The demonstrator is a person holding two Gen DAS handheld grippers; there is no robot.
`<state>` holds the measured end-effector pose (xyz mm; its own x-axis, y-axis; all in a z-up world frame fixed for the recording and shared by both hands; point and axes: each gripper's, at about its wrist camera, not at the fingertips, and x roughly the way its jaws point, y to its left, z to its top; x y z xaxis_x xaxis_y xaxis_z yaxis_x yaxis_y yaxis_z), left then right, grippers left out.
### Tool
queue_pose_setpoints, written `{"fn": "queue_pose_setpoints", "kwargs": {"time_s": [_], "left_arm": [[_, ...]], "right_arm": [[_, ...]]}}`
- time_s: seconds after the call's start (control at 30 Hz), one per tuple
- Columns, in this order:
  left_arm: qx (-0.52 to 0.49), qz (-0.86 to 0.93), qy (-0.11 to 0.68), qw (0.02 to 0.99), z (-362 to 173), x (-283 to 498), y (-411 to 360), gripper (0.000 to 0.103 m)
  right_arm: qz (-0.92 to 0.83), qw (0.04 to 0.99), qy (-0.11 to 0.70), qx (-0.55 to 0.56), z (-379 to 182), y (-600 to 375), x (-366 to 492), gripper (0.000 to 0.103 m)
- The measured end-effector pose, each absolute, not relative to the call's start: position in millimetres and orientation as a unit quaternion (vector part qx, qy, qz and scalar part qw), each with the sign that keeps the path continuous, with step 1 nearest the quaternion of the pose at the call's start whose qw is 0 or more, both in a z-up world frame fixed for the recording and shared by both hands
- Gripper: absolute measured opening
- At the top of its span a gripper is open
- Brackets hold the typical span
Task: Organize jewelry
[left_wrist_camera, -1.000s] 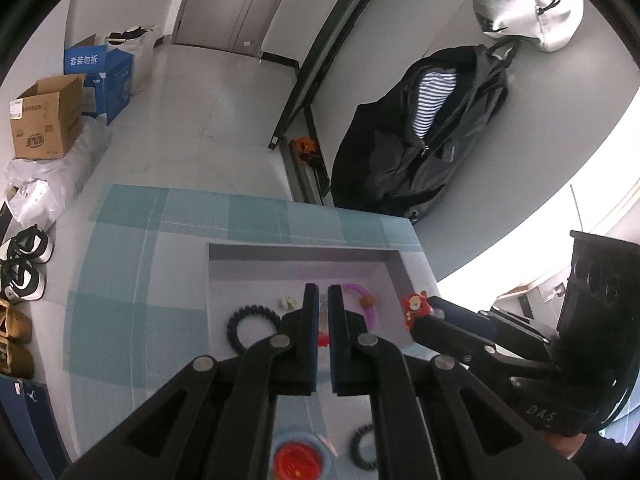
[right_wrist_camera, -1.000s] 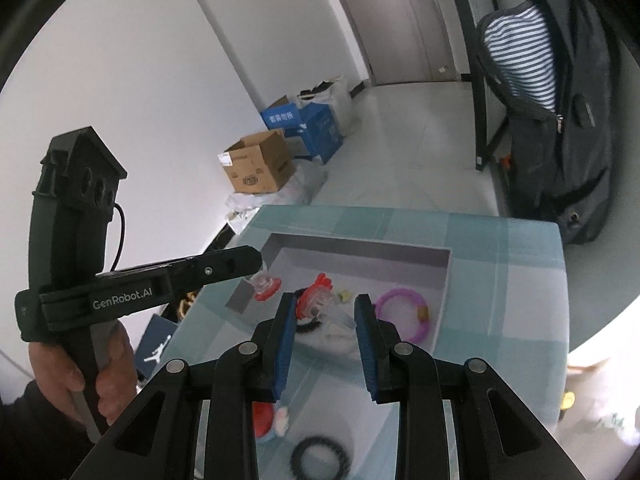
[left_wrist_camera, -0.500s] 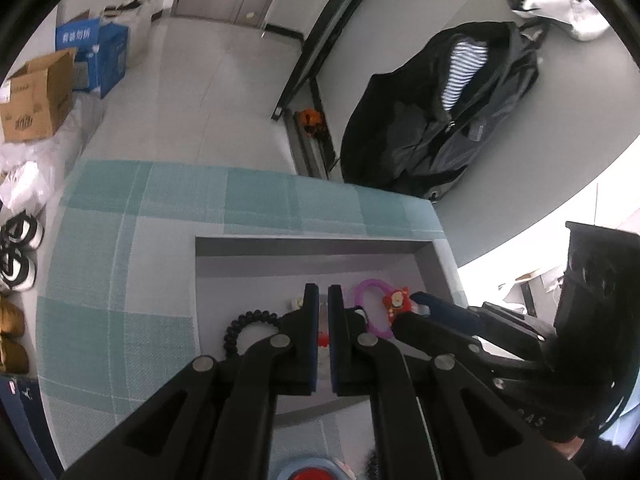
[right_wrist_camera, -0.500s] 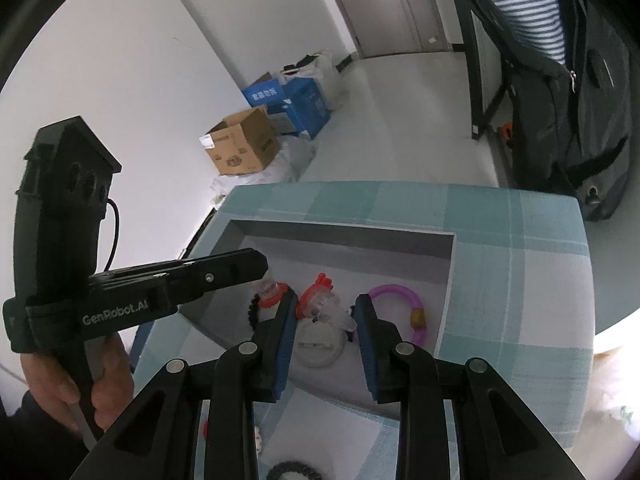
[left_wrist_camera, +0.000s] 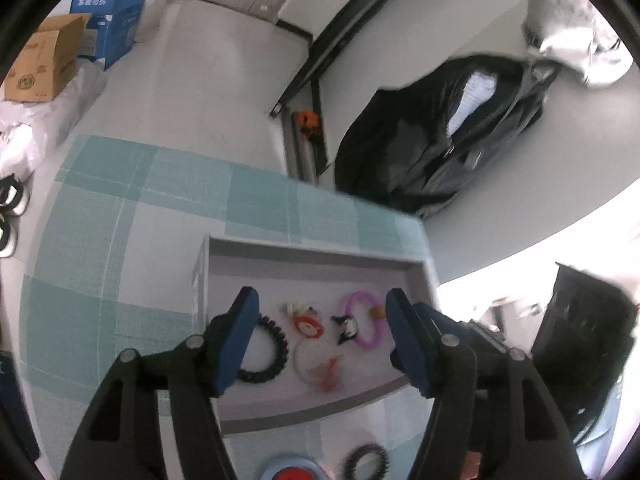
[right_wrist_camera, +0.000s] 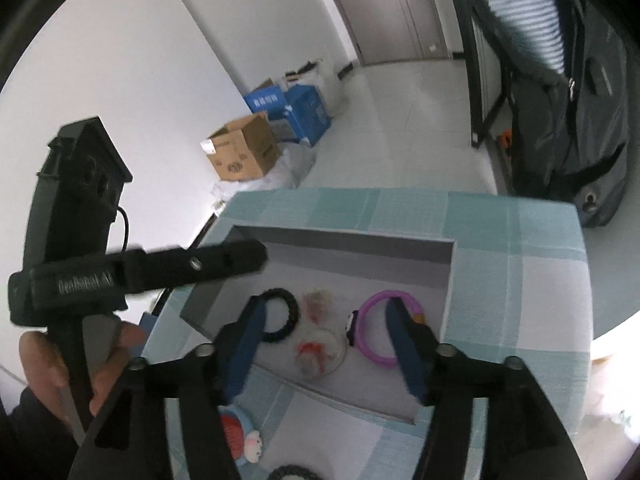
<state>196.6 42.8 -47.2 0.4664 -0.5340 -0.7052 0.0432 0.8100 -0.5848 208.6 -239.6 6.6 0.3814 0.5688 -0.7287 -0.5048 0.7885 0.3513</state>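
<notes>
Our left gripper (left_wrist_camera: 320, 336) and right gripper (right_wrist_camera: 324, 340) both hang over the grey tray (left_wrist_camera: 312, 250), jaws opening, nothing pressed between the pads; small pieces lie below in the gaps, released.

In the tray we see a black coil band (left_wrist_camera: 266, 354), a purple ring (left_wrist_camera: 366, 320), a red charm (left_wrist_camera: 306, 322), a clear round piece (left_wrist_camera: 318, 360) and a small black-and-white charm (left_wrist_camera: 346, 326). We judge the sorting well along.

Left outside, on the near side of the tray: another black band (left_wrist_camera: 366, 460) and a red-and-blue figure (right_wrist_camera: 238, 438).

The tray sits on a teal checked cloth (right_wrist_camera: 520, 280). Beyond: pale tiled floor, cardboard box (right_wrist_camera: 244, 152), blue boxes (right_wrist_camera: 296, 108), a dark backpack (right_wrist_camera: 560, 112).
</notes>
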Motion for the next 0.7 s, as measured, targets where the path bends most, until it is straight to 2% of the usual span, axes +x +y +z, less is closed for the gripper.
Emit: {"fn": "queue_pose_setpoints", "kwargs": {"time_s": [0.07, 0.27, 0.4, 0.63, 0.67, 0.7], "left_arm": [[-0.248, -0.173, 0.481, 0.823, -43.3, 195.0, 44.8, 0.061], [-0.216, -0.163, 0.453, 0.850, -31.0, 181.5, 44.0, 0.062], [-0.202, -0.139, 0.437, 0.865, -28.8, 171.8, 50.3, 0.062], [-0.172, -0.077, 0.430, 0.883, -28.7, 150.2, 57.4, 0.062], [-0.164, -0.070, 0.423, 0.888, -26.4, 144.2, 56.6, 0.068], [-0.155, -0.064, 0.414, 0.895, -22.6, 136.2, 54.7, 0.081]], "right_arm": [[0.314, 0.838, 0.445, 0.040, 8.7, -244.1, 204.9, 0.074], [0.312, 0.843, 0.436, 0.039, 13.0, -251.2, 194.5, 0.075], [0.308, 0.855, 0.416, 0.042, 21.8, -255.9, 185.4, 0.083], [0.310, 0.864, 0.392, 0.052, 30.3, -259.6, 162.8, 0.087], [0.311, 0.866, 0.389, 0.052, 32.0, -260.9, 159.0, 0.091], [0.312, 0.868, 0.384, 0.054, 34.1, -262.3, 154.7, 0.098]]}}
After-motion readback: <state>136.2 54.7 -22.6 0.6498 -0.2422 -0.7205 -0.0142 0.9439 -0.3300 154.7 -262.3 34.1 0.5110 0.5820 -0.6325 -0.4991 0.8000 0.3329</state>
